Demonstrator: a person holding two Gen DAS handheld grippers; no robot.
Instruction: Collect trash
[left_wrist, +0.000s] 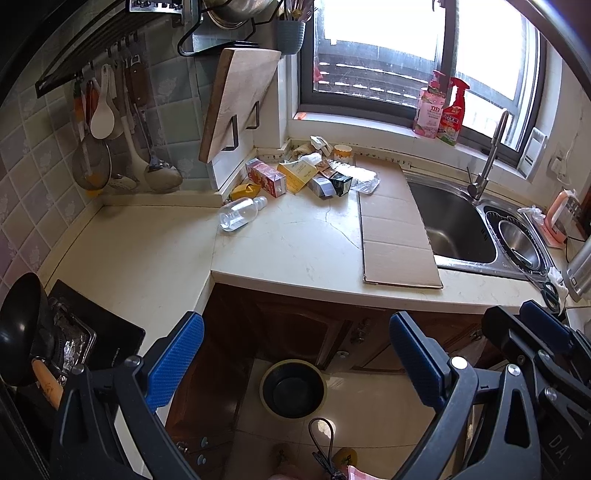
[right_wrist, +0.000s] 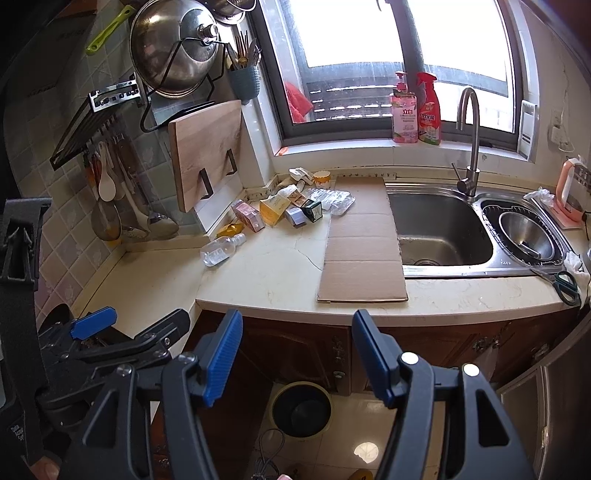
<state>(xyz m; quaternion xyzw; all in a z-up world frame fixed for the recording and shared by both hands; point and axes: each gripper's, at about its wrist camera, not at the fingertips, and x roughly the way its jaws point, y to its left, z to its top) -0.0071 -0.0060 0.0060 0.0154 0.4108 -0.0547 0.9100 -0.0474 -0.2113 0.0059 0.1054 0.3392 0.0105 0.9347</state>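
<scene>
Trash pile (right_wrist: 291, 210): left of sink (right_wrist: 439, 236), awaiting pickup. Bin (right_wrist: 301, 410): below sink, ready to receive. Left gripper (left_wrist: 295, 363), right gripper (right_wrist: 297, 356): spread, empty.

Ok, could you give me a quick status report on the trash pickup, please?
Left tool and right tool both open, empty, short of the counter. Trash pile untouched in the corner, bin on the floor below. Nothing in the way.

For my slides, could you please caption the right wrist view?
Open right gripper faces counter trash pile, bin on the floor below.
</scene>
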